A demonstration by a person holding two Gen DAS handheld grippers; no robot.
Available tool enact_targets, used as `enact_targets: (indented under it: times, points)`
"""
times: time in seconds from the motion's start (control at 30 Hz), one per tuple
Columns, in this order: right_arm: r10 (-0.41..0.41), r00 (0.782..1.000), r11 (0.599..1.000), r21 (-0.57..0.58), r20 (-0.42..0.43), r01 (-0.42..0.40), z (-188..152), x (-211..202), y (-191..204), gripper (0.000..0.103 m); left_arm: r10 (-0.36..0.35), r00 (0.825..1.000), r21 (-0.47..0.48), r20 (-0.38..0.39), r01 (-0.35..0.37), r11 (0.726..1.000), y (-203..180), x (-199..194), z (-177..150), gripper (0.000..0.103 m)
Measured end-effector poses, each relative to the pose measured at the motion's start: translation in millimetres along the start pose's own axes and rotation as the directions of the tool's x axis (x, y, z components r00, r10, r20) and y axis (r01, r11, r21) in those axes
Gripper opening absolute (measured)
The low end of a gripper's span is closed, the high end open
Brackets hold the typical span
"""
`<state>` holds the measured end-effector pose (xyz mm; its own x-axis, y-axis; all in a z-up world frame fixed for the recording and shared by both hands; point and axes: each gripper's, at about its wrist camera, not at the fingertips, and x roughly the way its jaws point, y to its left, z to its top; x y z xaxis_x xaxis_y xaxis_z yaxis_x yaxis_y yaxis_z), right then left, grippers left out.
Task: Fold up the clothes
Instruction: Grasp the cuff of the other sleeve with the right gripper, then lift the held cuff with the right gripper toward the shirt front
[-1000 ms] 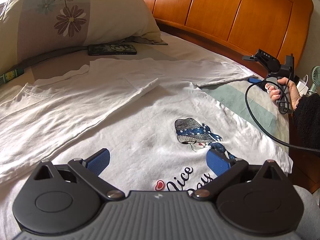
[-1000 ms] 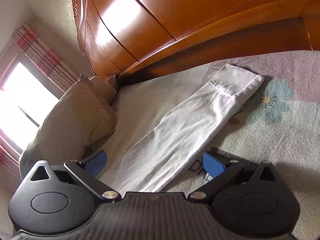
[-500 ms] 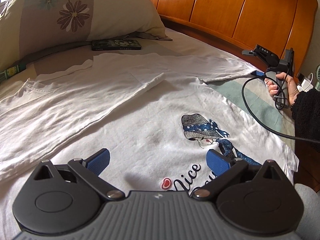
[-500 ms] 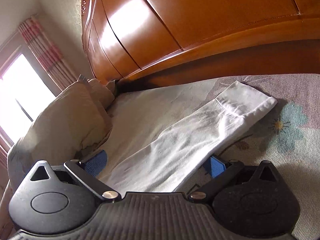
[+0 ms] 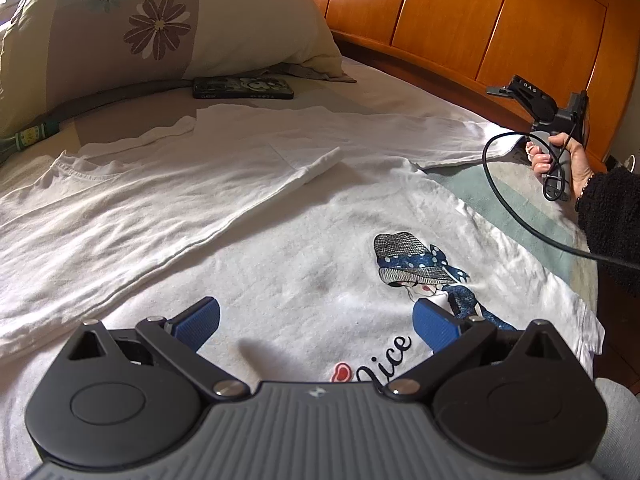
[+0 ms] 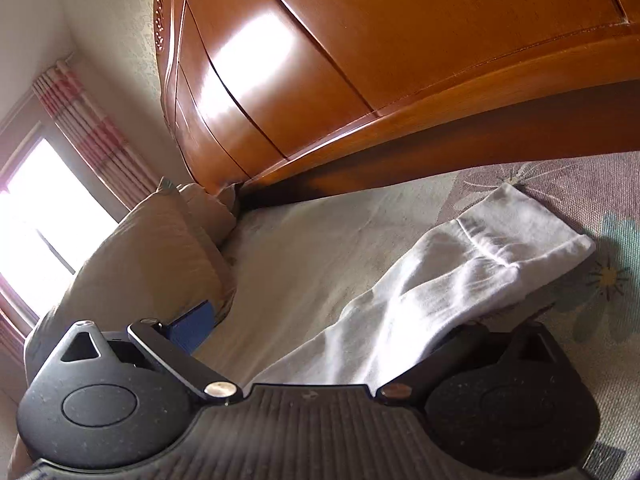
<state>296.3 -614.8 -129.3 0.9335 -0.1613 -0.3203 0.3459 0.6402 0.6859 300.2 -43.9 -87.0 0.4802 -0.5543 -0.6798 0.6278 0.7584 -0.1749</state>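
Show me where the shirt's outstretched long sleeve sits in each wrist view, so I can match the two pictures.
Left wrist: the sleeve runs across the upper middle toward the right gripper held at the far right edge.
Right wrist: the sleeve fills the lower right, its cuff pointing up-right, lying between the open jaws.
Shared landmark: the orange wooden headboard behind the bed.
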Motion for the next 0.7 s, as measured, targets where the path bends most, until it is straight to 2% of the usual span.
enact_targets:
  times: [0.17,0.27,0.57,0.7]
  points:
    - [0.036,0.999,0.999,-0.029,0.001,-0.036,3.0,-4.8,23.4,0.103,-0.013,1.0,-0.004,0.028,0.013,1.0,3.9,-8.8,2.4,0.102]
    - [0.05,0.999,0.997,-0.054,-0.012,-0.05,3.6,-3.8,42.0,0.103,-0.066,0.997,-0.007,0.035,0.067,0.998,10.2,-14.1,1.9,0.102]
    - [0.095,0.993,0.988,-0.114,-0.075,-0.103,-5.3,-2.1,96.3,0.103,-0.1,0.994,0.134,0.046,0.093,0.987,6.7,-35.0,-2.9,0.102]
    - [0.125,0.985,0.98,-0.137,-0.118,-0.141,-12.4,-0.9,126.3,0.103,-0.103,0.993,0.162,0.053,0.093,0.982,6.7,-48.2,-1.5,0.102]
